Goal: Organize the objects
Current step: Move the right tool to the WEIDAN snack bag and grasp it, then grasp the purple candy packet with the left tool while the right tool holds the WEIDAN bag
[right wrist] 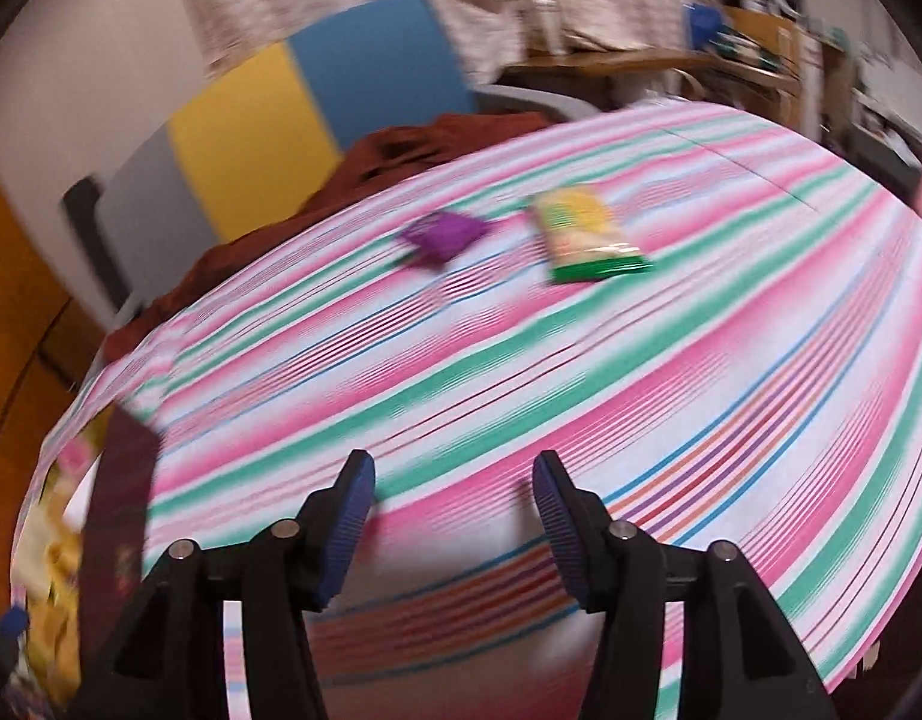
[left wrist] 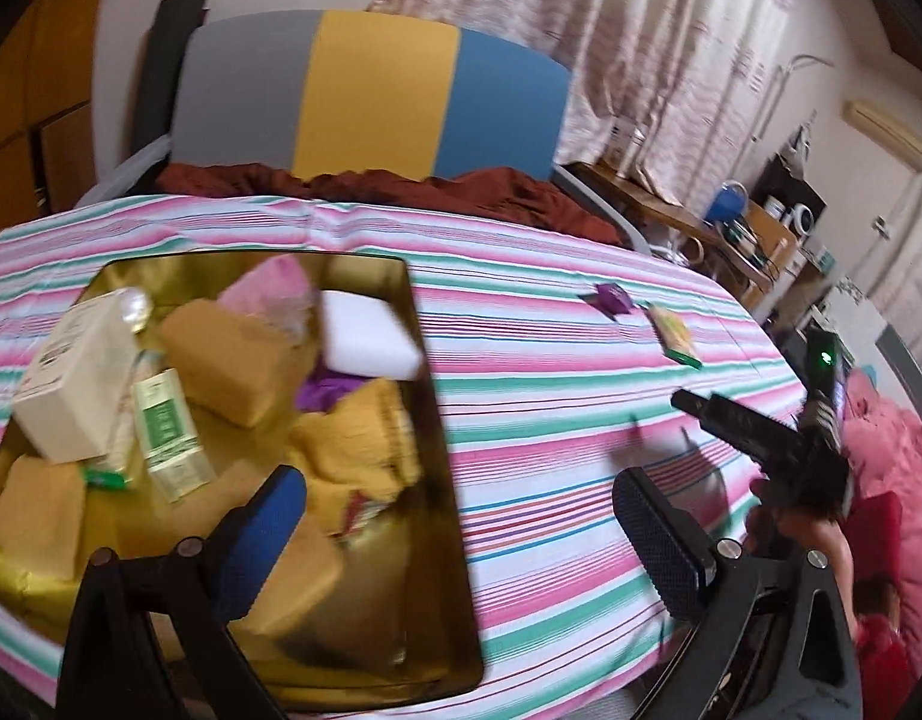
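Note:
A gold tin box (left wrist: 444, 462) stands on the striped tablecloth (left wrist: 550, 396), packed with a white carton (left wrist: 77, 378), a green-and-white box (left wrist: 170, 438), tan blocks, a white block (left wrist: 368, 333) and a yellow cloth. My left gripper (left wrist: 461, 540) hovers open over the box's right wall with nothing between its fingers. Farther out on the cloth lie a purple packet (right wrist: 443, 237) and a yellow packet with a green edge (right wrist: 586, 237). My right gripper (right wrist: 455, 480) is open and empty, well short of both packets. In the left wrist view it shows at the right (left wrist: 700, 408).
A chair with a grey, yellow and blue back (left wrist: 371, 96) stands behind the table with a red-brown cloth (left wrist: 401, 186) on it. A wooden shelf with clutter (left wrist: 754, 228) is at the far right. Pink bedding (left wrist: 898, 480) lies beyond the table's right edge.

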`<state>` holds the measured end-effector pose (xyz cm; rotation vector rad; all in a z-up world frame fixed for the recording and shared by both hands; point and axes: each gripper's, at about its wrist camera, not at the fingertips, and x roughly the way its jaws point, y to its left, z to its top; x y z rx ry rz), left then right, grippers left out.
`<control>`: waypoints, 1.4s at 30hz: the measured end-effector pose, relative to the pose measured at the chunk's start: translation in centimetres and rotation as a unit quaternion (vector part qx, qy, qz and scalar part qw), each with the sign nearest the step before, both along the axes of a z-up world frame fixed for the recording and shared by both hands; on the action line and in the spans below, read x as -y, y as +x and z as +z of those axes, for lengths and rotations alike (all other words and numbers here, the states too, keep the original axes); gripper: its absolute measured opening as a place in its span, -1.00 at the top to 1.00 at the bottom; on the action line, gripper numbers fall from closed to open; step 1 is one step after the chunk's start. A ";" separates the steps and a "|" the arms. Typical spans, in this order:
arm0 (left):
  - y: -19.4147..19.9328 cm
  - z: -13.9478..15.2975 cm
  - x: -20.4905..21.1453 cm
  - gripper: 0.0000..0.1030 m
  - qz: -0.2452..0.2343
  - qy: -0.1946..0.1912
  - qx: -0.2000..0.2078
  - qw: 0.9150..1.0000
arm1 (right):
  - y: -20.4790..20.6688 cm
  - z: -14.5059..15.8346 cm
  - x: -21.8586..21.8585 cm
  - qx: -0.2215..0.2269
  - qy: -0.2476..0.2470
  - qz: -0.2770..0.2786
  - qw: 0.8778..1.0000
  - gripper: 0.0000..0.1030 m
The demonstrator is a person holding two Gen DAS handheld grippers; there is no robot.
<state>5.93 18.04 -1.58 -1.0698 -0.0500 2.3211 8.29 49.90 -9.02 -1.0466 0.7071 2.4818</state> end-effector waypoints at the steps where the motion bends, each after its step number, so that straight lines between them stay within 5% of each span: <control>1: 0.0 0.0 -0.8 -1.00 -0.008 -0.003 0.000 1.000 | -0.3 -0.1 -1.4 0.003 0.001 -0.013 1.000 -0.09; 8: 0.4 -0.3 -4.4 -1.00 -0.041 -0.018 0.005 0.999 | -5.3 1.1 -9.4 0.003 0.029 -0.043 0.999 -0.16; 15: 0.8 -0.7 -6.1 -1.00 -0.055 -0.037 0.004 0.998 | -11.0 -1.2 -13.5 0.043 0.039 -0.046 0.997 -0.16; 20: 0.2 -1.3 -7.0 -1.00 -0.054 -0.045 0.014 0.997 | -12.7 -2.0 -12.8 0.043 0.061 -0.025 0.997 -0.11; 21: 0.1 -1.3 -7.1 -1.00 -0.053 -0.045 0.015 0.997 | -13.3 -2.0 -12.4 0.041 0.065 -0.008 0.997 0.05; 30: -0.4 0.1 -9.3 -1.00 -0.054 -0.038 0.003 0.998 | -12.1 -1.7 -5.8 0.012 0.045 0.139 0.989 0.09; 42: -5.2 2.0 -17.0 -1.00 -0.047 -0.044 -0.041 0.997 | -7.4 -1.6 -6.1 0.027 0.084 -0.005 0.996 0.09</control>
